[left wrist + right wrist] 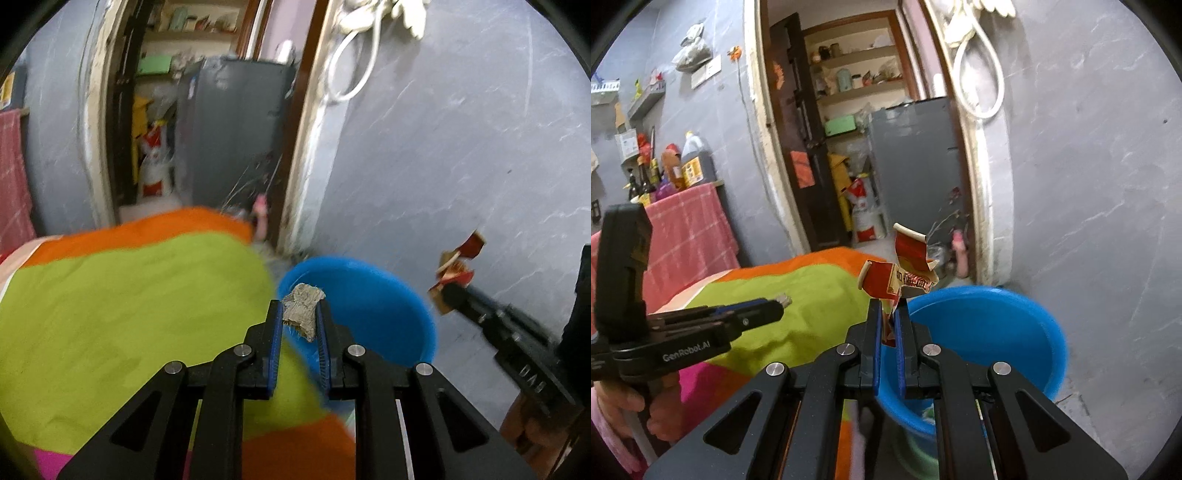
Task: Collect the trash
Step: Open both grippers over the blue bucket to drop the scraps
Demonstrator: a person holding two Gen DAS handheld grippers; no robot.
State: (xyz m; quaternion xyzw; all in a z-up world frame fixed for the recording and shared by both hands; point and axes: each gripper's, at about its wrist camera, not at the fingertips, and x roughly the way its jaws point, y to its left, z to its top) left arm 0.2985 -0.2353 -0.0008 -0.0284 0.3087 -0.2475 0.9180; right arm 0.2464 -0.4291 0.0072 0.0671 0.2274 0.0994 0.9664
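Note:
My left gripper is shut on a small grey-brown scrap, held just at the near rim of a blue plastic tub on the floor. In the right wrist view the same gripper reaches in from the left over the bed with the scrap at its tip. My right gripper is shut on a crumpled red and cream wrapper, which sticks up above its fingers at the left rim of the tub. From the left wrist view, the right gripper and wrapper hang right of the tub.
A bed with a green, orange and pink cover lies left of the tub. Behind it, a doorway opens onto a grey fridge and shelves. A grey wall stands on the right. A pink-draped table with bottles is far left.

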